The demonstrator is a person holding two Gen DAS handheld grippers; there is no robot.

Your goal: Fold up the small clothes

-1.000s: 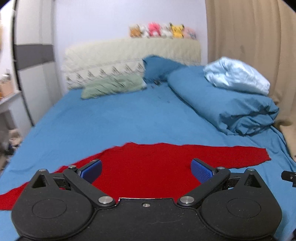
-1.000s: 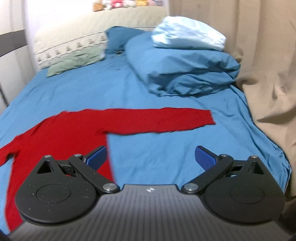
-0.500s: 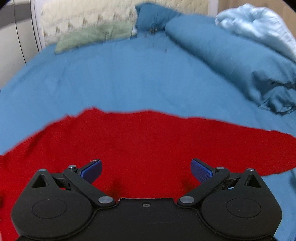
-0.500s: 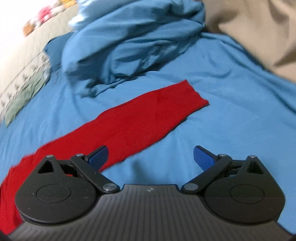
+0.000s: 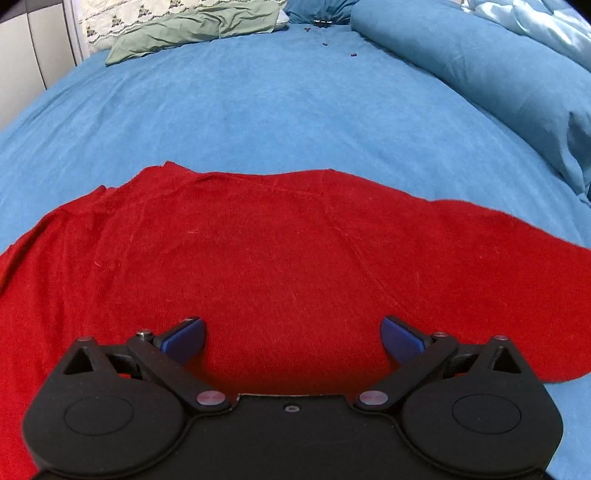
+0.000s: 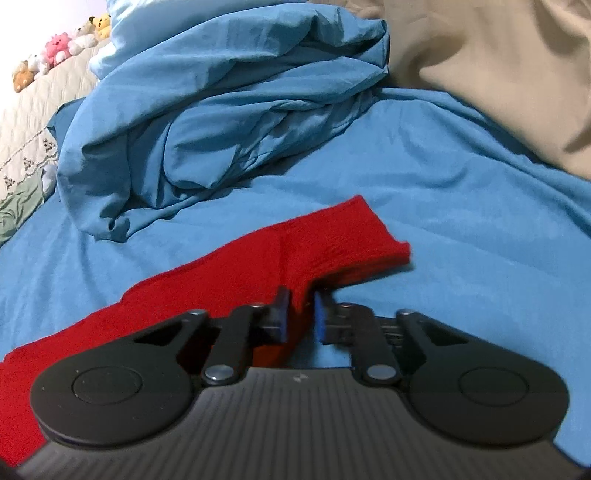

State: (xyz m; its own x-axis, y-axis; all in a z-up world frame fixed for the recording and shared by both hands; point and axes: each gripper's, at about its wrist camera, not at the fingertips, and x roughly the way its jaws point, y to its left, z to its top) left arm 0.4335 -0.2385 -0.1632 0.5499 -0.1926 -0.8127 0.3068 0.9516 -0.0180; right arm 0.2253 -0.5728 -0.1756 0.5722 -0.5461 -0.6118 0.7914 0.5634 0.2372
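I see the red sweater [image 5: 280,258] spread flat on the bed [image 5: 258,110], its body filling the lower half of my left wrist view and its neckline edge lying toward the pillows. One long sleeve [image 6: 266,266] runs out to the side across the blue sheet, and its cuff end is bunched up and lifted a little where my right hand-held gripper [image 6: 300,314] has it. That gripper's blue pads [image 6: 320,314] have come together on a pinch of the red sleeve fabric, just short of the cuff, with the fabric pressed between them.

My left hand-held gripper [image 5: 291,338] sits low over the sweater's body with its jaws spread wide. Its two blue pads [image 5: 184,338] stand well apart above the red knit, and nothing is gripped between them; I cannot tell whether the tips touch the cloth.

Beyond the sleeve lies a rumpled blue duvet [image 6: 221,110], heaped against a beige curtain [image 6: 498,66]. A green pillow [image 5: 195,31] rests at the head of the bed beside the quilted headboard [image 6: 40,110], and a row of plush toys [image 6: 59,48] sits on top of it.
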